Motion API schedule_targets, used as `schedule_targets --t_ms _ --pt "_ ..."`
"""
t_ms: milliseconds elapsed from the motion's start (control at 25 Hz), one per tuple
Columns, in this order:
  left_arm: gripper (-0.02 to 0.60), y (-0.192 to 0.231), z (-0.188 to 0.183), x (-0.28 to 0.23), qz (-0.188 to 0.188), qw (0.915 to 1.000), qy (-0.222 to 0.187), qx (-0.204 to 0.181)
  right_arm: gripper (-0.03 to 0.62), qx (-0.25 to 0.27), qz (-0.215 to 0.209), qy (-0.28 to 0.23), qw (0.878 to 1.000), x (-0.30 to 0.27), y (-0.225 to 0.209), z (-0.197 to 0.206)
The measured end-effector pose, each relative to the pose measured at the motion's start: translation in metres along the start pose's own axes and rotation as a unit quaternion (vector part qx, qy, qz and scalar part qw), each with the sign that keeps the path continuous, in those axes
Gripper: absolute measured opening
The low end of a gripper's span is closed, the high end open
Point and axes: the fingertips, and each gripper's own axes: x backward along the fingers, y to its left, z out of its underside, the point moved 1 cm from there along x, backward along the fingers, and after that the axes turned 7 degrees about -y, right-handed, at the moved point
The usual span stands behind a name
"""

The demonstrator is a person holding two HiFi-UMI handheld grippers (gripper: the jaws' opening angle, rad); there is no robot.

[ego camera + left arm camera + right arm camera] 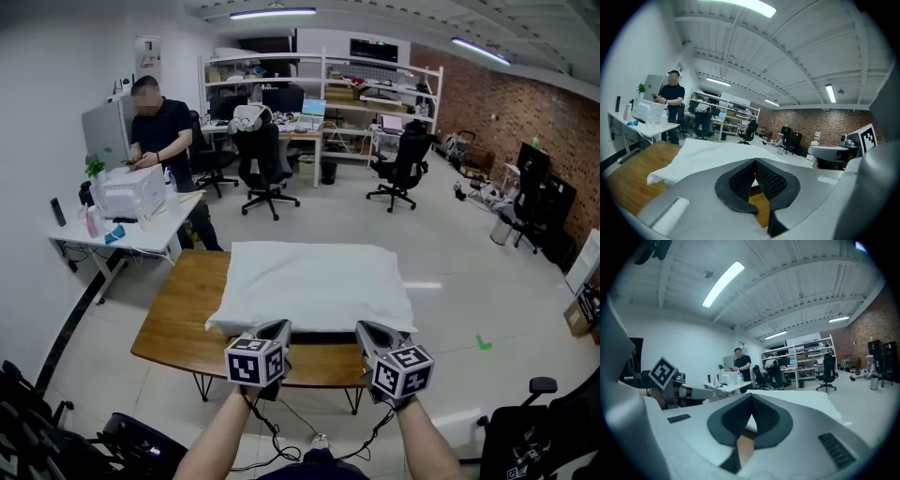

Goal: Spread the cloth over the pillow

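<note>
Right now, in the head view, the cloth [314, 281] lies flat across the desk [178, 314], mounded as if the pillow sits wholly beneath it. Your left gripper [279, 330] and right gripper [367, 330] hang side by side just at its near edge. In the left gripper view, the jaws are clenched tip to tip with nothing pinched, and the cloth's left corner drapes onto the wood. In the right gripper view, those jaws are likewise clenched and empty. The spreading looks nearly finished to me: check that the near corners hang evenly, and correct any short side with a light pinch and lift, not a drag.
</note>
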Motion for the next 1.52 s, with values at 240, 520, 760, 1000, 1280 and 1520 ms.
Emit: schedule_targets --t_ms 240,520,760,1000,1280,1520 --pt "0.009 -0.014 -0.018 -0.010 0.013 0.9998 -0.010 -0.014 0.003 -0.007 -0.013 -0.015 1.000 -0.015 0.006 -0.014" --pt "0.009 -0.015 -0.029 -0.022 0.017 0.9996 -0.011 -0.022 0.003 -0.003 -0.012 -0.018 1.000 -0.032 0.001 -0.023" --pt "0.009 -0.015 -0.031 -0.029 0.021 0.9993 -0.008 -0.029 0.003 0.002 -0.020 -0.012 1.000 -0.040 0.001 -0.021" --pt "0.009 -0.016 -0.031 -0.034 0.026 0.9992 -0.005 -0.029 0.003 0.003 -0.024 -0.010 1.000 -0.042 0.000 -0.022" --pt "0.009 -0.021 -0.033 -0.041 0.031 0.9990 -0.004 -0.031 0.003 0.001 -0.026 -0.012 1.000 -0.045 -0.006 -0.025" --pt "0.009 -0.019 -0.031 -0.045 0.027 0.9991 -0.001 -0.032 0.003 -0.002 -0.026 -0.012 1.000 -0.051 -0.012 -0.024"
